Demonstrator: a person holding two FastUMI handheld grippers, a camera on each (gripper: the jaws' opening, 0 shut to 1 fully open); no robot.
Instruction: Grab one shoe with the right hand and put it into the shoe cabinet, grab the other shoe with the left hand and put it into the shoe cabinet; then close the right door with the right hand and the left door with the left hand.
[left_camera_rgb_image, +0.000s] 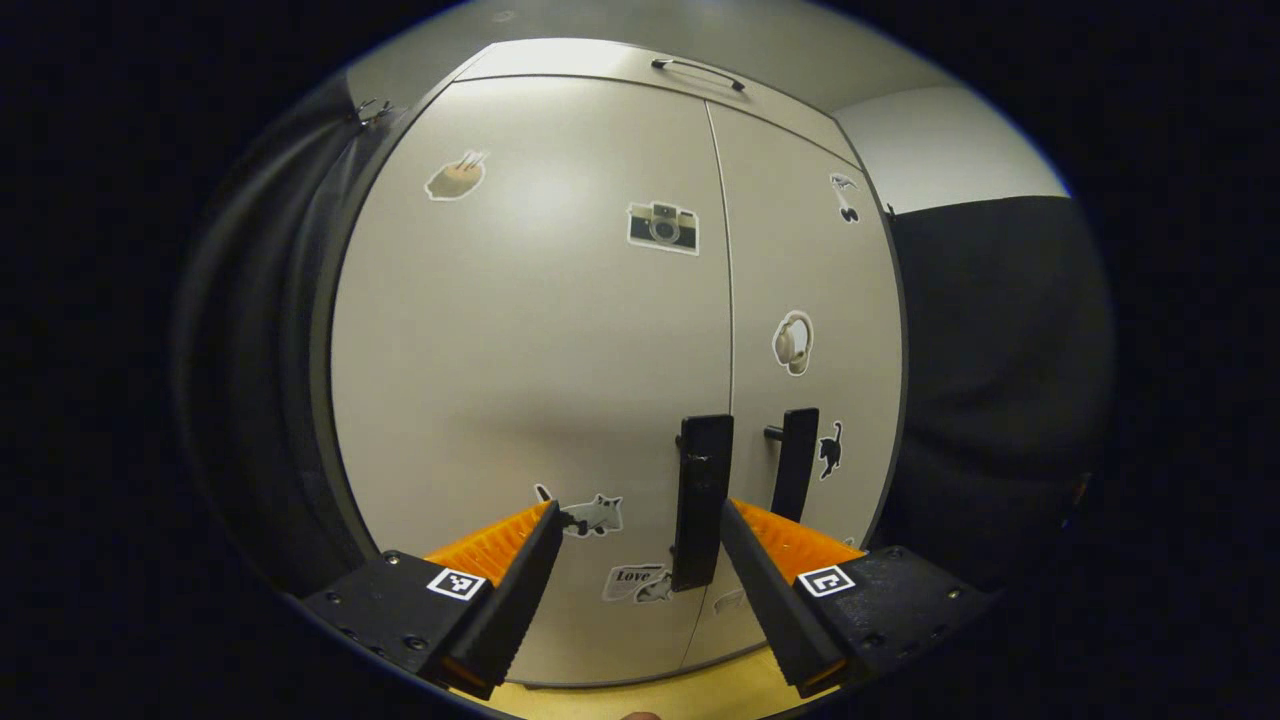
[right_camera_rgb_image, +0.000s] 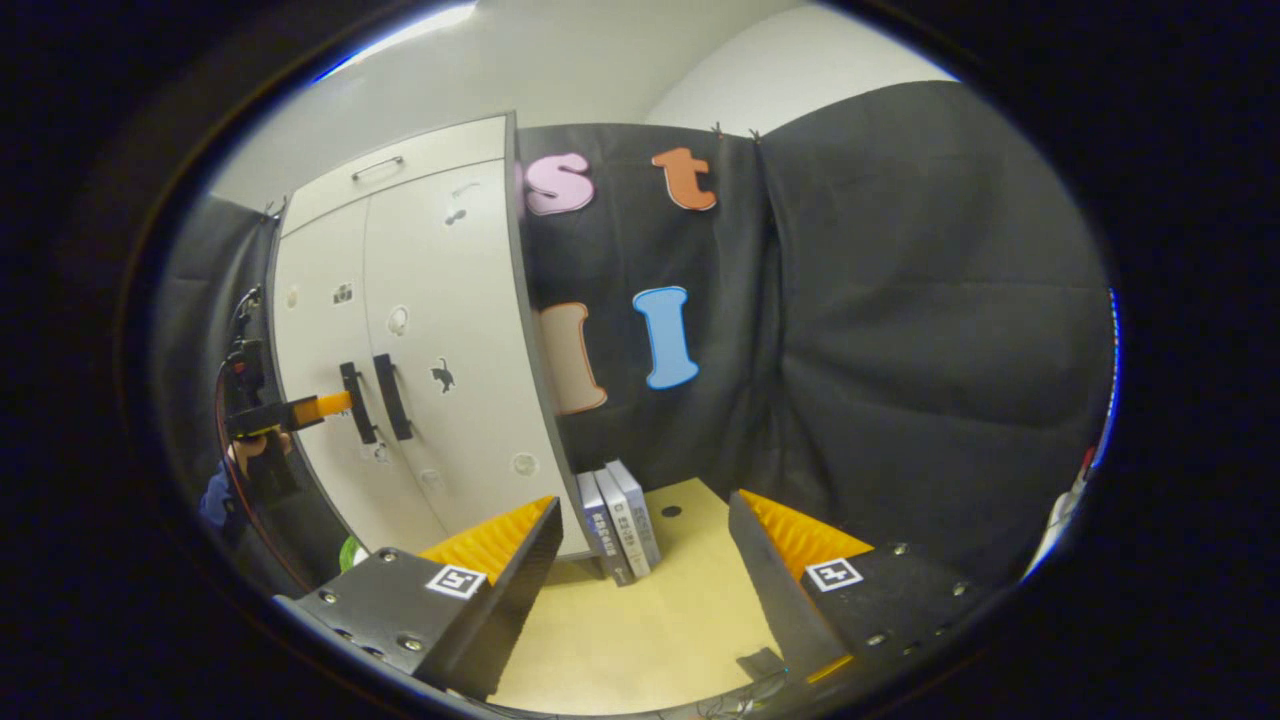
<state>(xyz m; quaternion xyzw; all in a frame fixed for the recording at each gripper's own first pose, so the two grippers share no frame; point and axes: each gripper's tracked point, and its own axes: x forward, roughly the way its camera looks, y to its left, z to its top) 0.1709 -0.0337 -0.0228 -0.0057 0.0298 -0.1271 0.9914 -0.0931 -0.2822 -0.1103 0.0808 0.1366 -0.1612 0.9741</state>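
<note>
The shoe cabinet stands close in front in the left gripper view, both of its pale, sticker-covered doors flush and closed. Two black vertical handles sit at the centre seam: the left door's handle and the right door's handle. My left gripper is open, and the left handle stands between its fingers, near the right-hand one, without being pressed. In the right gripper view the cabinet is off to the left, with the left gripper at its handles. My right gripper hangs open and empty over the wooden surface.
Three books stand upright against the cabinet's right side. A small dark object lies on the wood near my right gripper. A person's hand and blue sleeve hold the left gripper. Black cloth walls surround the booth.
</note>
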